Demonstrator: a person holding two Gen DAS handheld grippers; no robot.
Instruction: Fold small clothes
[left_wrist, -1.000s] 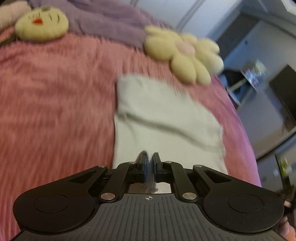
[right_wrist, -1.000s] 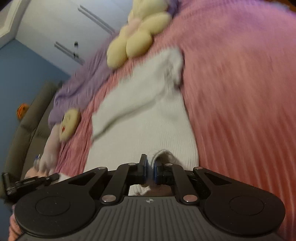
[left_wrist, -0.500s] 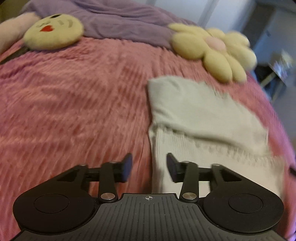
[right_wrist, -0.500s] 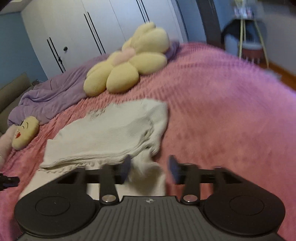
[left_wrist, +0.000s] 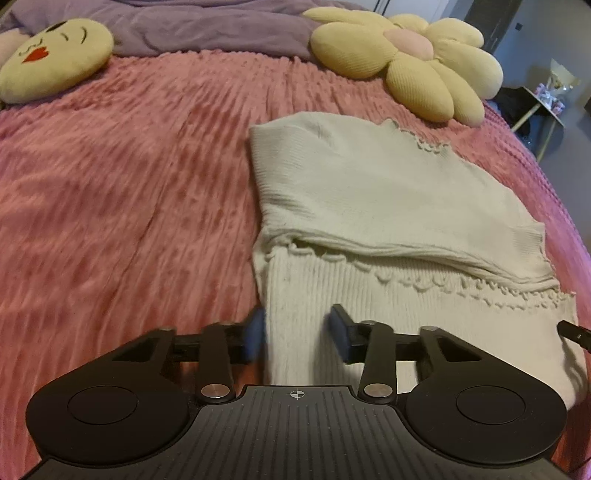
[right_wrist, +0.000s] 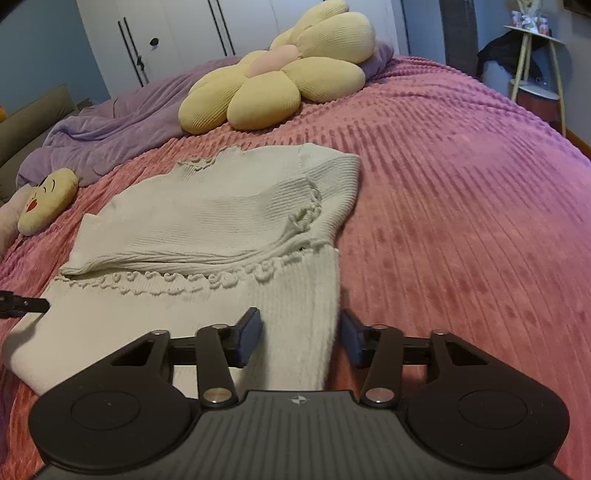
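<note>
Cream ribbed knit, a small top (left_wrist: 373, 206), lies on the pink bedspread (left_wrist: 122, 192) in the left wrist view with its far part already folded toward the near hem, while the left gripper (left_wrist: 297, 334) straddles the near left edge, its jaws partly apart after just closing in and pressing nothing. From the right wrist view the right gripper (right_wrist: 301, 338) likewise brackets the near right edge, narrowing, seemingly not pinching yet; one fold looks done, another remains.
</note>
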